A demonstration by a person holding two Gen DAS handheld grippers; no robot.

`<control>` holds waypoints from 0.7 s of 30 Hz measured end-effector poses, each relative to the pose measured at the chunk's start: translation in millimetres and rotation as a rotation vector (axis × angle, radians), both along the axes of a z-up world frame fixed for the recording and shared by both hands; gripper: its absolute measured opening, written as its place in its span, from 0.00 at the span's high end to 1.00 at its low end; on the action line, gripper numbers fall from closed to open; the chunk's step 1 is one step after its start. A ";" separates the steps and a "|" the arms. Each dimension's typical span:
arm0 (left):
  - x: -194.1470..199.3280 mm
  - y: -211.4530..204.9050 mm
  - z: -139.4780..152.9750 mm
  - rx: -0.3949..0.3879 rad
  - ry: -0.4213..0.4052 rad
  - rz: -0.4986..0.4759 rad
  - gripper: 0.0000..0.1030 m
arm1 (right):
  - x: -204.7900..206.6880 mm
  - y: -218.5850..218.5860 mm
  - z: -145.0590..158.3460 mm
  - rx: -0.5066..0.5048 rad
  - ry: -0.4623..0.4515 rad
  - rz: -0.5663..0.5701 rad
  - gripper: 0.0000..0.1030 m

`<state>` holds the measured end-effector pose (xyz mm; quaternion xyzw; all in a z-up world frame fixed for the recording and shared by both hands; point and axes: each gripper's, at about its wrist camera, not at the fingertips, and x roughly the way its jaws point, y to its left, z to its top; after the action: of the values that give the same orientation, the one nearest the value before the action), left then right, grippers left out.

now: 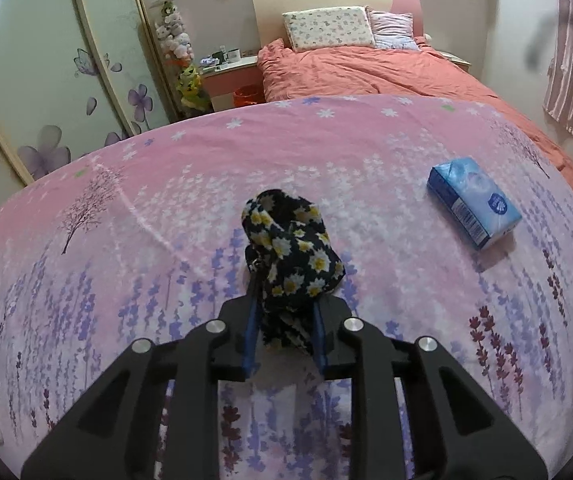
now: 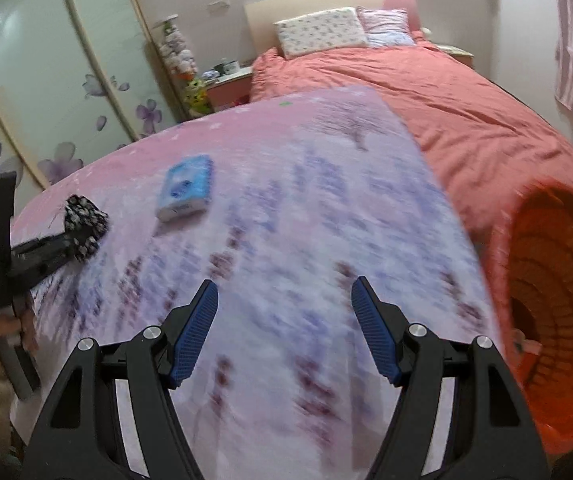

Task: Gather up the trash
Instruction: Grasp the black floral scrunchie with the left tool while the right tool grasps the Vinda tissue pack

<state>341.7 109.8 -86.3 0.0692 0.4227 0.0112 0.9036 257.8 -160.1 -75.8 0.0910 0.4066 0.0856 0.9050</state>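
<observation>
We are clamping our left gripper on the black daisy-print cloth, its length pointing forward; our right gripper is hanging spread, the orange basket beside it.

My left black two-finger gripper with blue pads is closed on a dark bundle of cloth with a daisy print and holds it between both pads. My right black gripper with blue ribbed pads is wide open and holds nothing. My left hand grips the handle of its tool.
</observation>
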 end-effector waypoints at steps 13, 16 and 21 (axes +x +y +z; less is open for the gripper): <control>5.2 12.0 -4.1 -0.095 0.023 0.002 0.75 | 90.1 92.0 -15.3 -0.122 0.039 0.072 0.36; 6.4 12.0 -4.0 -0.095 0.023 0.003 0.75 | 91.9 91.3 -14.4 -0.137 0.034 0.058 0.49; 5.8 11.9 -4.4 -0.099 0.023 0.006 0.73 | 70.2 69.9 -14.1 -0.128 0.036 0.010 0.49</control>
<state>347.5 121.7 -90.8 0.0234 0.4335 -0.0076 0.9008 328.1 -90.2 -89.9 0.0324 0.4281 0.0622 0.9010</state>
